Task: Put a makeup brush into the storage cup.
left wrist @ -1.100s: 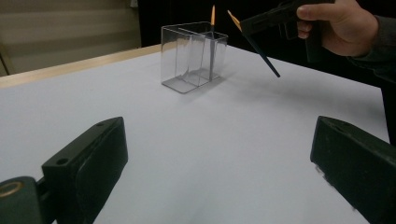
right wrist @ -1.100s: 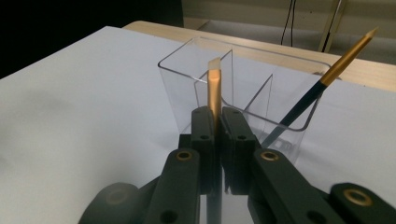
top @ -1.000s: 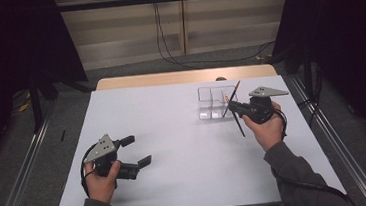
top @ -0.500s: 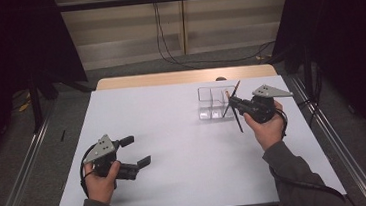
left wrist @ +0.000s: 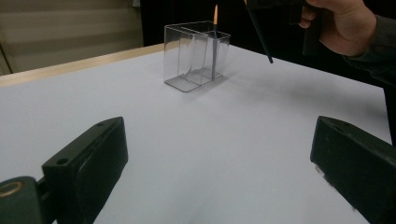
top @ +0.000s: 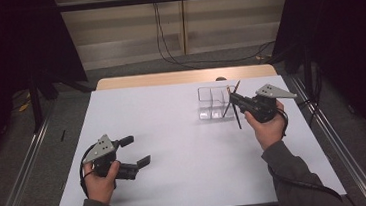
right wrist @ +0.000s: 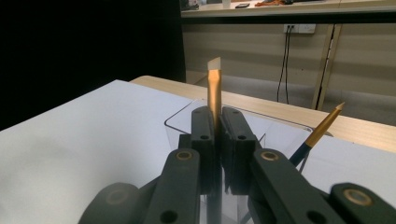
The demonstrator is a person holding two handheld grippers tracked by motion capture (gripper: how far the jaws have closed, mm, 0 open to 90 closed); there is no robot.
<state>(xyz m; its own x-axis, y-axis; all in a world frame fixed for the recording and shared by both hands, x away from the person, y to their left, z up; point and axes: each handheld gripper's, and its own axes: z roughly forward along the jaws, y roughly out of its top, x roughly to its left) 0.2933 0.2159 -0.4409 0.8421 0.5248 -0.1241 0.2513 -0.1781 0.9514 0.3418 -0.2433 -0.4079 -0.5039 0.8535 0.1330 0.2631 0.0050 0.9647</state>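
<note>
The right tongs [top: 233,103] were clenched on a paintbrush [right wrist: 214,93] above the clear box [top: 210,102]. At seven o'clock on the surface [top: 185,153], the left tongs [top: 136,151] stood released.

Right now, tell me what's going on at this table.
A person works with two hand-held grippers at a white table. The right gripper is clamped on a thin dark-handled paintbrush with a gold ferrule, held beside and above a clear plastic compartment box. A second gold-tipped brush already stands leaning in that box. The left gripper rests near the table's front left, jaws open and empty. The held brush isn't in the box yet.
</note>
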